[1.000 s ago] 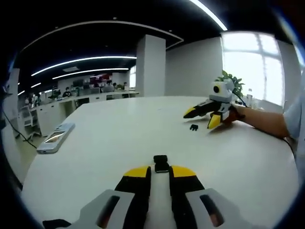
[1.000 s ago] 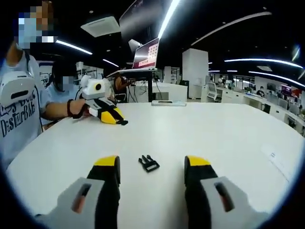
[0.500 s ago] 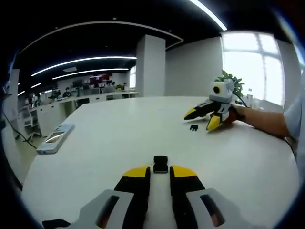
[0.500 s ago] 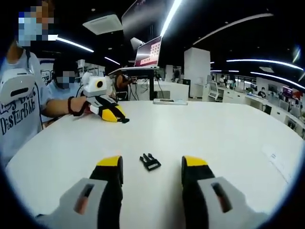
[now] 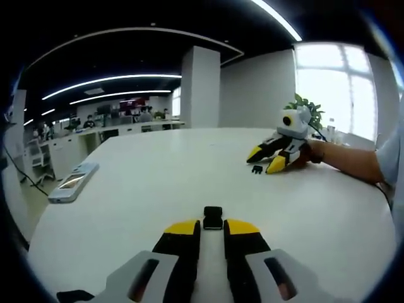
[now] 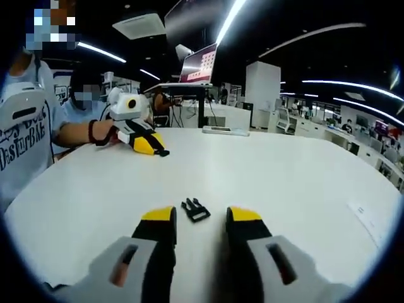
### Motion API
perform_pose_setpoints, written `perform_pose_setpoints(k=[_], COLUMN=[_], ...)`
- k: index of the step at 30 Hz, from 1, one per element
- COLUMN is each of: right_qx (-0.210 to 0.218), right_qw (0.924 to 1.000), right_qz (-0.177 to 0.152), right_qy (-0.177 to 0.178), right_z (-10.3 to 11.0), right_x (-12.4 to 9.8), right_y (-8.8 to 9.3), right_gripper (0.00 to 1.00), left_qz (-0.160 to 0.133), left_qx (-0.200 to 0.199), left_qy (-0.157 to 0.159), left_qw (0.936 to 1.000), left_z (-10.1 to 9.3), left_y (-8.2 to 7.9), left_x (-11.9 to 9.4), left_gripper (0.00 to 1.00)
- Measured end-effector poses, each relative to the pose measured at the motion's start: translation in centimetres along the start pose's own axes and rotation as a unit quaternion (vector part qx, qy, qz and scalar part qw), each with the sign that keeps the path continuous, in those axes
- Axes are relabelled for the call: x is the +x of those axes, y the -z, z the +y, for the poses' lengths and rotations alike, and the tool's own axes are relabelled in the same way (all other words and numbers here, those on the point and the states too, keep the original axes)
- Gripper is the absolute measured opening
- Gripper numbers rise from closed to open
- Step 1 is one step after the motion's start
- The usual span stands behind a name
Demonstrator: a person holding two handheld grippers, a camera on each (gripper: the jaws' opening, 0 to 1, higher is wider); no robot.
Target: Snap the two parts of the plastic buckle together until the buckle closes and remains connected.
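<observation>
On the white table (image 5: 145, 177) my left gripper (image 5: 213, 226) is shut on the black socket half of the buckle (image 5: 213, 216), which pokes out between its yellow tips. In the right gripper view that same left gripper (image 6: 151, 146) rests on the table (image 6: 284, 177) at the far left, the socket half (image 6: 163, 152) showing at its tips. The black pronged half (image 6: 196, 209) lies flat on the table just ahead of my right gripper (image 6: 201, 216), whose jaws stand open on either side of it. In the left gripper view the right gripper (image 5: 266, 159) hovers by the pronged half (image 5: 257, 168).
A flat grey handset (image 5: 72, 183) lies near the table's left edge. Another flat device (image 6: 225, 130) lies at the far edge below a raised screen (image 6: 196, 66). A plant (image 5: 308, 104) stands behind the right gripper. A person's arm (image 5: 347, 161) reaches in, and seated people (image 6: 25, 139) are at the left.
My right gripper's jaws have narrowed around the pronged half and lowered toward it. The left gripper still grips the socket half and has not moved.
</observation>
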State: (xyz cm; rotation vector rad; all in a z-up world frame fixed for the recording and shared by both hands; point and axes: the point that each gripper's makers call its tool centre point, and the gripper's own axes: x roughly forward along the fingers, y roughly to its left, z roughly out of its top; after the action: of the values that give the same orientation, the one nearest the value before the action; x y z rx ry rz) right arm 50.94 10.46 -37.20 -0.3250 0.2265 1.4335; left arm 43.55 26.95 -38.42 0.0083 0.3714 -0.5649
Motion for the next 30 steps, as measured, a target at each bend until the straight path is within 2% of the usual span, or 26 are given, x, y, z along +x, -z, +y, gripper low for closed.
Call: perform_pose_setpoints(k=[2,7,17,30], right_qx=[-0.003,-0.002,-0.001,-0.001], right_qw=[0.9999,0.9998,0.9996,0.9992], right_qz=[0.0,0.0,-0.001,0.0], right_qy=[-0.011,-0.022,-0.027,-0.04], right_z=[0.4,0.8,0.6,1.7], right_x=[0.1,0.2,0.1,0.2], right_y=[0.0,0.0,0.0,-0.1], right_gripper=[0.2,0.14,0.14,0.14], left_qz=[0.0,-0.001,0.0,0.001], left_qx=[0.0,0.001,0.002,-0.001], left_qy=[0.0,0.002,0.007,0.007], left_qw=[1.0,1.0,1.0,1.0], left_z=[0.0,-0.1,-0.3,-0.2], left_y=[0.0,0.0,0.0,0.0], left_x=[0.0,0.0,0.1,0.0], left_gripper=[0.15,0.15,0.13,0.12])
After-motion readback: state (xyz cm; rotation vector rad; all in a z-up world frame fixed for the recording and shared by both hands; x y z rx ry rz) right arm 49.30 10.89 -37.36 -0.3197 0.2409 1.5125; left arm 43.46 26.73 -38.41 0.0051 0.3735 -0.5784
